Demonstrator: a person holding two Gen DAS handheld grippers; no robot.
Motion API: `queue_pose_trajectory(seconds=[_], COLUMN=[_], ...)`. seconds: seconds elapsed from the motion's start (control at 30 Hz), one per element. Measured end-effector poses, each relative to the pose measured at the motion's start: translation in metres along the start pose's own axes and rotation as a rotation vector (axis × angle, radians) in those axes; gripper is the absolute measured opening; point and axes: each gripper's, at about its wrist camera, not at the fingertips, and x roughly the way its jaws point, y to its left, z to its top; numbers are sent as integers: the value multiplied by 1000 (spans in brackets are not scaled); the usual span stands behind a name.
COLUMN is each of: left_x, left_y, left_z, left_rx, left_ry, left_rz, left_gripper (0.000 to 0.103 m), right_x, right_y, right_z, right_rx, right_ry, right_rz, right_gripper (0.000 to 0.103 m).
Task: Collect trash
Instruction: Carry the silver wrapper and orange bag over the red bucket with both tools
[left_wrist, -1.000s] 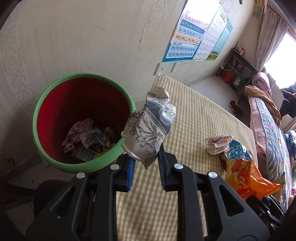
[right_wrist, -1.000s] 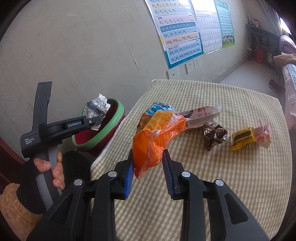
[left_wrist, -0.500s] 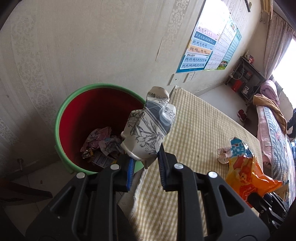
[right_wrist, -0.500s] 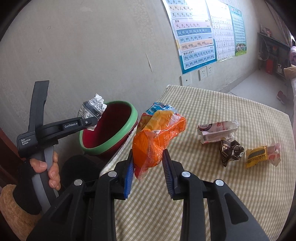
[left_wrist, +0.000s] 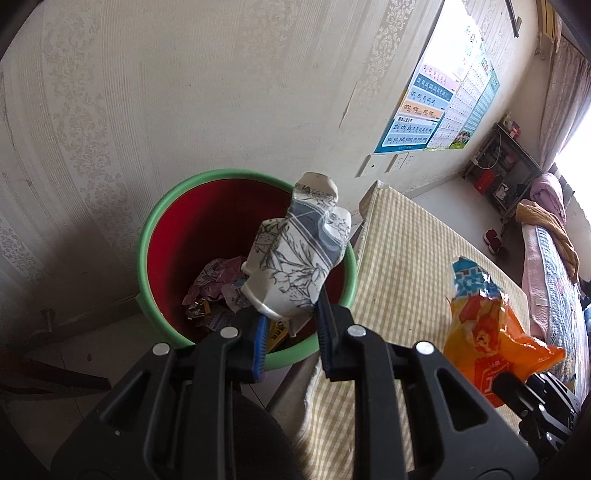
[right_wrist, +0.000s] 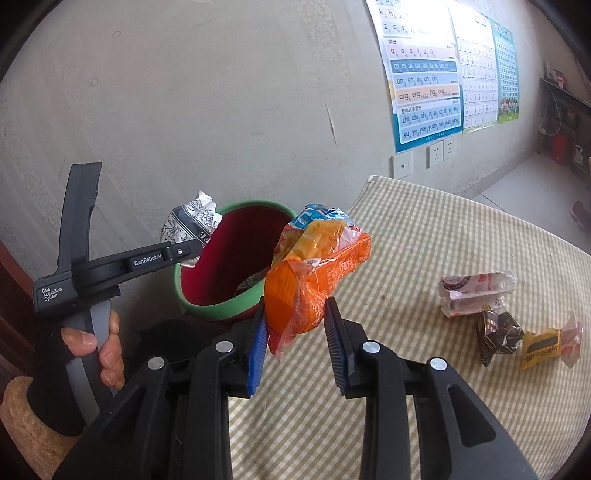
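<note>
My left gripper (left_wrist: 290, 334) is shut on a crumpled white wrapper with a grey flower print (left_wrist: 295, 258), held over the green-rimmed red bin (left_wrist: 155, 229) that has several wrappers at its bottom. In the right wrist view the same wrapper (right_wrist: 192, 221) pokes out beyond the left gripper (right_wrist: 188, 254) at the bin's (right_wrist: 218, 314) rim. My right gripper (right_wrist: 295, 332) is shut on an orange and blue snack bag (right_wrist: 314, 280), held above the table edge beside the bin. The bag (left_wrist: 487, 328) also shows at the right of the left wrist view.
The checked tablecloth (right_wrist: 424, 266) holds a pink-white wrapper (right_wrist: 476, 291), a dark brown wrapper (right_wrist: 496, 330) and a yellow one (right_wrist: 546, 343) at the right. A wall with posters (right_wrist: 424, 81) stands behind the bin. A person's hand (right_wrist: 99, 347) grips the left tool.
Both grippers have moved left toward the bin with their wrappers still held. The bin now sits more central under the left gripper, and closer to the right gripper's bag.
</note>
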Motion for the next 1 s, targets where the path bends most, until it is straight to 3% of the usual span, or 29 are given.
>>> queue_pose_trajectory(seconds=[0.6,1.0], left_x=[16,30], left_y=[42,57], left_z=[18,26], left_rx=[-23,-45], left_ry=[34,56], left_rz=[23,18], left_gripper=[22,22], right_x=[56,77], right_y=[30,36], right_z=[44,40], right_rx=[-27,-21], right_ry=[24,65], right_rz=[82,91], right_gripper=[30,30])
